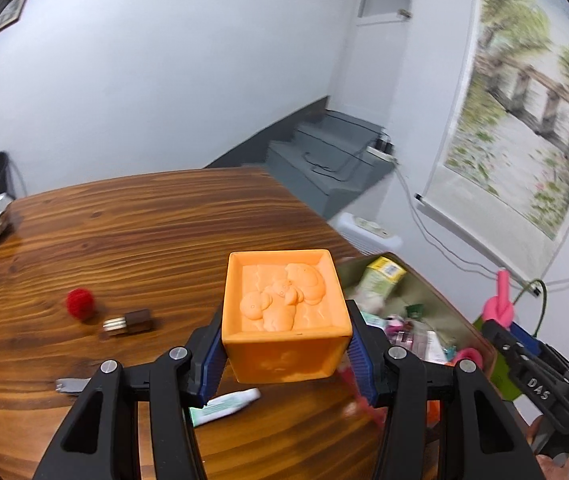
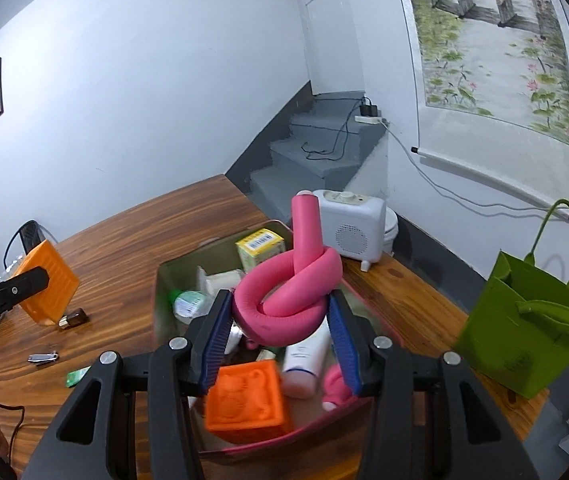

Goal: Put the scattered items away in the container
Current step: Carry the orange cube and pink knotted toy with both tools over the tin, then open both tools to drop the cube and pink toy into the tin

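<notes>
**Both grippers loaded, container already half full**

The left gripper (image 1: pixel 286 354) has its jaws clamped on an orange cube (image 1: pixel 286 316), one blue pad on each side wall. The cube is held above the wooden table (image 1: pixel 144 220), its embossed face with cartoon figures turned up toward the camera. In the right wrist view the same cube (image 2: pixel 46 282) appears at the far left, off the table surface.

The right gripper (image 2: pixel 280 336) has its jaws closed on a pink foam rod tied into a knot (image 2: pixel 290 284). One end of the rod stands upright. The knot hangs over the container (image 2: pixel 164 280) — a tray with olive walls standing on the table near its right edge.

Inside the container lie a second orange cube (image 2: pixel 248 400), a white tube (image 2: pixel 304 360), a yellow-green carton (image 2: pixel 260 250), a round green-capped jar (image 2: pixel 190 304) and other small things too blurred to name.

Still out on the table are a red pompom (image 1: pixel 80 304), a small brown bottle (image 1: pixel 128 322), a green-white tube (image 1: pixel 224 402) and a metal clipper (image 1: pixel 70 385). A green felt bag (image 2: pixel 524 328) stands to the right of the container, and a white heater-like box (image 2: pixel 354 224) is behind it.
</notes>
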Demonstrator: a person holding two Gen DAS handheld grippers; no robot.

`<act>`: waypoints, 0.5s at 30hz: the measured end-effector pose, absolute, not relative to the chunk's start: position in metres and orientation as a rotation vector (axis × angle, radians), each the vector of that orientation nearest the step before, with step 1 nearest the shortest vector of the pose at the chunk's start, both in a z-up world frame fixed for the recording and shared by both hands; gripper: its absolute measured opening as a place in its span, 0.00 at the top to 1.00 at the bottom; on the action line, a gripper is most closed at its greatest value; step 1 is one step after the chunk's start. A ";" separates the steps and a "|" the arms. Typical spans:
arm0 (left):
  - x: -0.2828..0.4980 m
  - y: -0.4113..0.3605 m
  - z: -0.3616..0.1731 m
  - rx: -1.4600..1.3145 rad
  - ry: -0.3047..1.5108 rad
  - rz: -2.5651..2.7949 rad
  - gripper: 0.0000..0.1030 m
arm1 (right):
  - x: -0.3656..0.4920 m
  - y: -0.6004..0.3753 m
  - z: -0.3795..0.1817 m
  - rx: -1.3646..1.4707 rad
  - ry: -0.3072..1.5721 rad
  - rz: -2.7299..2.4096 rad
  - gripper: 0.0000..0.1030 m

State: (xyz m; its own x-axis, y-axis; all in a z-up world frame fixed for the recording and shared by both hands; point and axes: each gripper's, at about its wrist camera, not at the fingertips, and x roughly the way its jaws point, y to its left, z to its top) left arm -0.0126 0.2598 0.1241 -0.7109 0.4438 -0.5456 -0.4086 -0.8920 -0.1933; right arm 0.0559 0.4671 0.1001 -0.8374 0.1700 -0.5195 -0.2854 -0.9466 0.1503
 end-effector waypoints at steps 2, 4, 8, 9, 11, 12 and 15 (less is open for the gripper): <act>-0.013 0.274 0.124 -0.827 -0.054 2.523 0.47 | 0.056 0.471 0.099 -0.762 0.329 2.774 0.50; -0.014 0.290 0.125 -0.821 -0.028 2.498 0.47 | 0.056 0.476 0.096 -0.770 0.336 2.766 0.50; -0.017 0.315 0.126 -0.809 0.011 2.458 0.47 | 0.053 0.484 0.092 -0.789 0.338 2.754 0.50; -0.019 0.321 0.127 -0.808 0.020 2.450 0.47 | 0.052 0.485 0.091 -0.794 0.336 2.753 0.50; -0.022 0.332 0.126 -0.810 0.027 2.430 0.47 | 0.051 0.487 0.090 -0.801 0.329 2.752 0.50; -0.024 0.338 0.126 -0.811 0.031 2.417 0.47 | 0.050 0.488 0.089 -0.807 0.325 2.752 0.49; -0.030 0.354 0.123 -0.818 0.035 2.368 0.47 | 0.047 0.491 0.086 -0.822 0.327 2.750 0.49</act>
